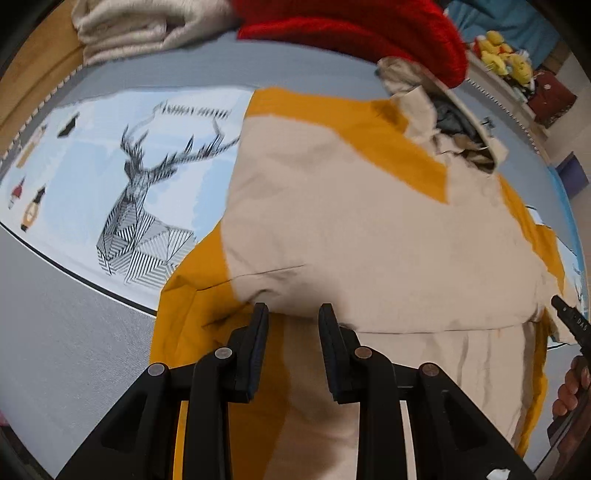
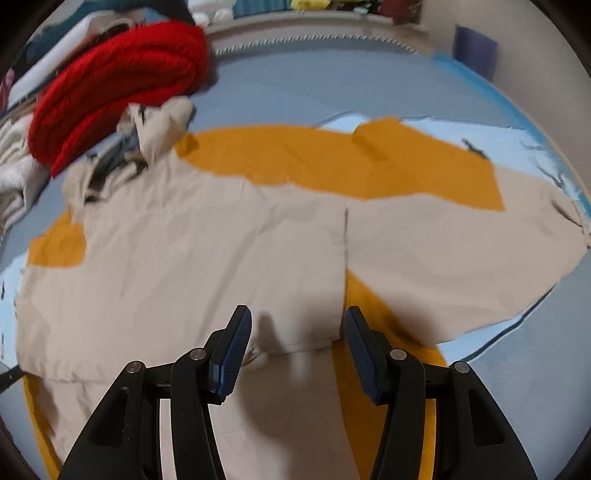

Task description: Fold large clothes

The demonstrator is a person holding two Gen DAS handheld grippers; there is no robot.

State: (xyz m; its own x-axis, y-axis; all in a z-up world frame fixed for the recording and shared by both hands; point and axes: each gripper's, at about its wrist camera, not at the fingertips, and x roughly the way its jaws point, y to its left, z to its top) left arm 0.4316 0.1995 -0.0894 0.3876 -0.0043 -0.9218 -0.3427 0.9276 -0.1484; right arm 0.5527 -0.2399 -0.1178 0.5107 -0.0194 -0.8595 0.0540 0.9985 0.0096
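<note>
A large beige and mustard jacket (image 1: pixel 351 229) lies spread flat on a pale blue deer-print sheet (image 1: pixel 140 192). Its crumpled collar (image 1: pixel 443 122) lies at the far end, against a red knit. My left gripper (image 1: pixel 291 310) hangs just above the jacket's near-left part, fingers a little apart, with no cloth pinched between the pads. In the right wrist view the jacket (image 2: pixel 221 240) fills the middle. My right gripper (image 2: pixel 297 314) stands open wide over a folded beige edge, holding nothing. The right gripper's tip (image 1: pixel 570 321) and the hand (image 1: pixel 570 387) holding it show at the left view's right edge.
A red knit garment (image 2: pixel 122 81) is heaped beyond the collar, with folded cream cloth (image 1: pixel 140 26) further left. Grey mat (image 1: pixel 55 314) surrounds the printed sheet. Yellow plush toys (image 1: pixel 502 51) sit on a ledge at the far right.
</note>
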